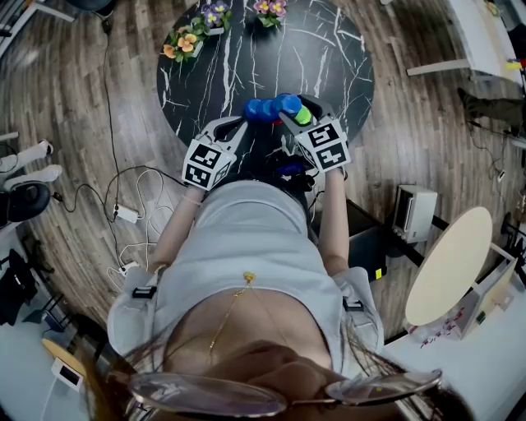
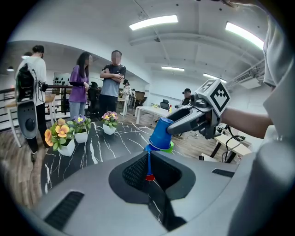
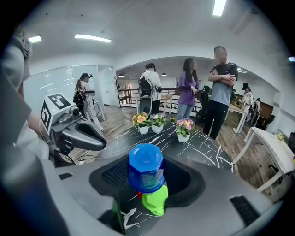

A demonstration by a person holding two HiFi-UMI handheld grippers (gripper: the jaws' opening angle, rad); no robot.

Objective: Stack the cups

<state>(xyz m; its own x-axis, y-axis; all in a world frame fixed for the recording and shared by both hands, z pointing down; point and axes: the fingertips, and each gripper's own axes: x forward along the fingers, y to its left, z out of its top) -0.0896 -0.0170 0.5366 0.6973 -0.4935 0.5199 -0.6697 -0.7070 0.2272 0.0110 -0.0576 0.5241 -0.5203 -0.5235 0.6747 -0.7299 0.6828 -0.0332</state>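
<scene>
Over the near edge of the black marble table [image 1: 329,57], my right gripper [image 1: 289,115] is shut on a blue cup [image 3: 145,167] that sits upside down over a green cup [image 3: 155,201]. The same pair shows in the left gripper view as the blue cup [image 2: 161,133] with a green rim [image 2: 168,148]. My left gripper [image 1: 243,123] is shut on the thin edge of a second blue cup [image 1: 258,109]. That edge [image 2: 148,161] runs between its jaws with a bit of red [image 2: 149,177] at its base. The two grippers face each other, and their cups are almost touching.
Three pots of flowers [image 1: 182,43] [image 1: 215,16] [image 1: 269,10] stand along the table's far left rim. Cables and a power strip [image 1: 123,212] lie on the wooden floor at the left. A pale round board [image 1: 450,267] leans at the right. Several people [image 2: 113,76] stand beyond the table.
</scene>
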